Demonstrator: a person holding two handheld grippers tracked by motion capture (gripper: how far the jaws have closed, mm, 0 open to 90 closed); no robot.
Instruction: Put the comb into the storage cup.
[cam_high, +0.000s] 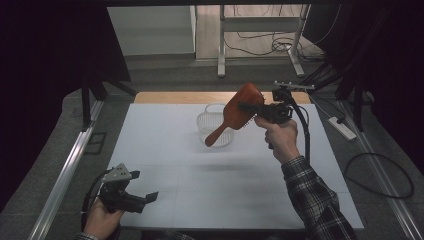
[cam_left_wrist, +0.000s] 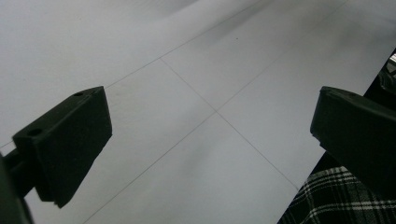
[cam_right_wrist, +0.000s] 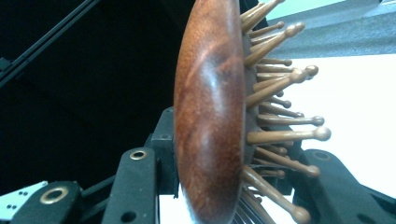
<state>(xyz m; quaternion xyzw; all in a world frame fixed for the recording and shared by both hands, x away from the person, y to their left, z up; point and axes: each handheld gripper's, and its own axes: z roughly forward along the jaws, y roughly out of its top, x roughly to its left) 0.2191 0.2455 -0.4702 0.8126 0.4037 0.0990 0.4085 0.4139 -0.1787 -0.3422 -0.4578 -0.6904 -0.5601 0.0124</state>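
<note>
Transport step: right gripper (cam_high: 248, 107) is clamped on the reddish-brown wooden paddle hairbrush (cam_high: 239, 111), raised beside the clear plastic basket (cam_high: 206, 124). Left gripper (cam_high: 146, 198), at 7 o'clock, gapes empty. Next: lower the brush into the basket.

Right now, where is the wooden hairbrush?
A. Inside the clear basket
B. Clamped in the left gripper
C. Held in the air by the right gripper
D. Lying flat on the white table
C: the right gripper is shut on the head of the hairbrush, which hangs above the clear basket with its handle pointing down, while the left gripper is open with nothing between its jaws.
</note>
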